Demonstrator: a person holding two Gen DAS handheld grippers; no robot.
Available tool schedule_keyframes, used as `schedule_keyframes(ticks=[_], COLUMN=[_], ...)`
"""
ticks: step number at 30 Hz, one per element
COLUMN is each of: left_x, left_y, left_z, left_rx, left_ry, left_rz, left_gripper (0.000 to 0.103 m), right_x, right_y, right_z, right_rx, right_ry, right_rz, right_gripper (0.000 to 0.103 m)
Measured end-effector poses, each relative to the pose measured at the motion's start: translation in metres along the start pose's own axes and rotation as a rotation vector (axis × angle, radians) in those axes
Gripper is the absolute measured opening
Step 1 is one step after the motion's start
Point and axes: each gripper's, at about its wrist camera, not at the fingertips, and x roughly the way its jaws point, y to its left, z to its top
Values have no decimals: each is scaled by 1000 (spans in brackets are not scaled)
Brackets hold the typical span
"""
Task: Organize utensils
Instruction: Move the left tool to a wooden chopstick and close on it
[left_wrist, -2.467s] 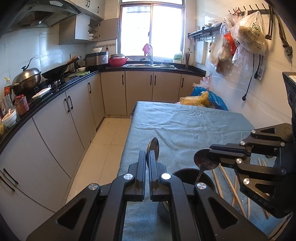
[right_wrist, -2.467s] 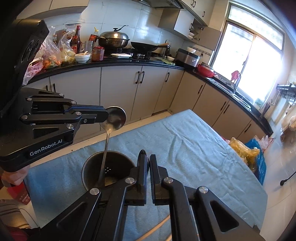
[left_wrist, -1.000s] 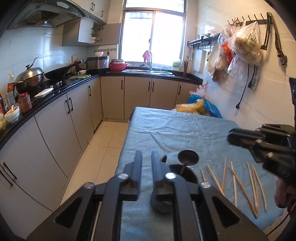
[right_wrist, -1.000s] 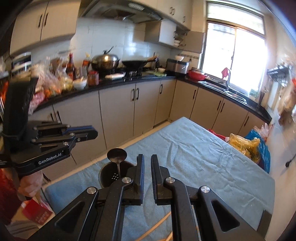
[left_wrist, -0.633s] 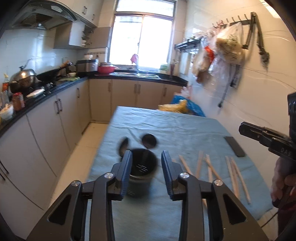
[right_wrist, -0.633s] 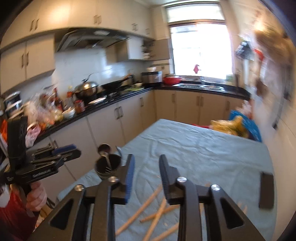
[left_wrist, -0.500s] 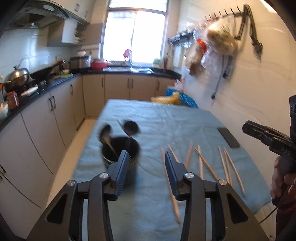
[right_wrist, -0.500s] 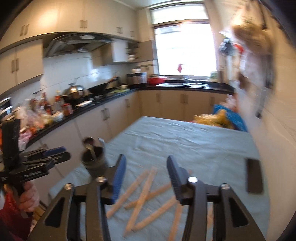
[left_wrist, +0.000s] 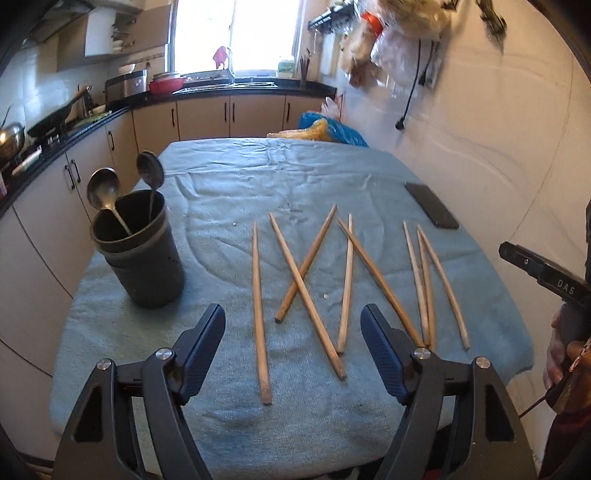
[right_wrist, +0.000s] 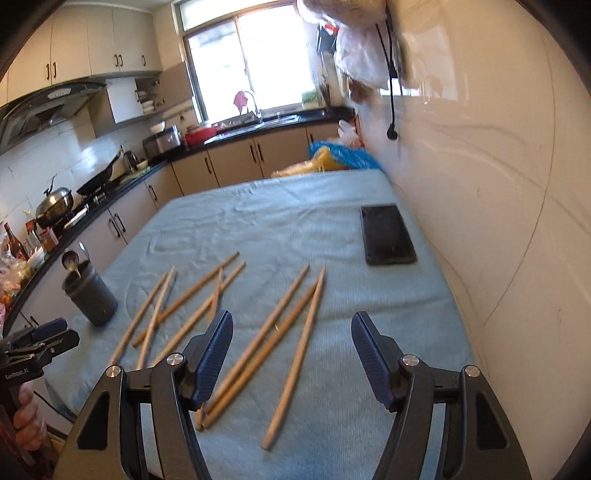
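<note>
Several wooden chopsticks lie scattered on a blue-grey cloth over the table. A dark cylindrical holder stands upright at the table's left edge with two metal spoons in it. My left gripper hovers over the near ends of the left group of chopsticks, its jaws opening with nothing pressed between them. My right gripper hovers over the right group of three chopsticks, jaws also opening, gripping nothing.
A black phone lies on the cloth near the white wall on the right. Kitchen cabinets and a counter with pots run along the left. Blue and yellow bags sit beyond the table's far end.
Both grippers let go of the spoons, which now stand in the holder. Both hands swung right and down over the chopsticks, and both pairs of jaws widened.
</note>
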Motion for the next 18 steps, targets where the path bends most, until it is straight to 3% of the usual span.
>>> schedule_keyframes(ticks=[9, 11, 18], left_x=[8, 13, 43], left_y=[-14, -7, 12], left_z=[-3, 3, 50], left_rx=[69, 56, 2], left_ry=[28, 50, 147], left_rz=[72, 82, 97], left_gripper=[75, 75, 71], right_x=[15, 16, 18], right_y=[1, -1, -8], right_z=[-10, -11, -13], right_rx=[12, 21, 36], right_ry=[21, 24, 14], right_rz=[48, 57, 83], right_gripper=[68, 63, 62])
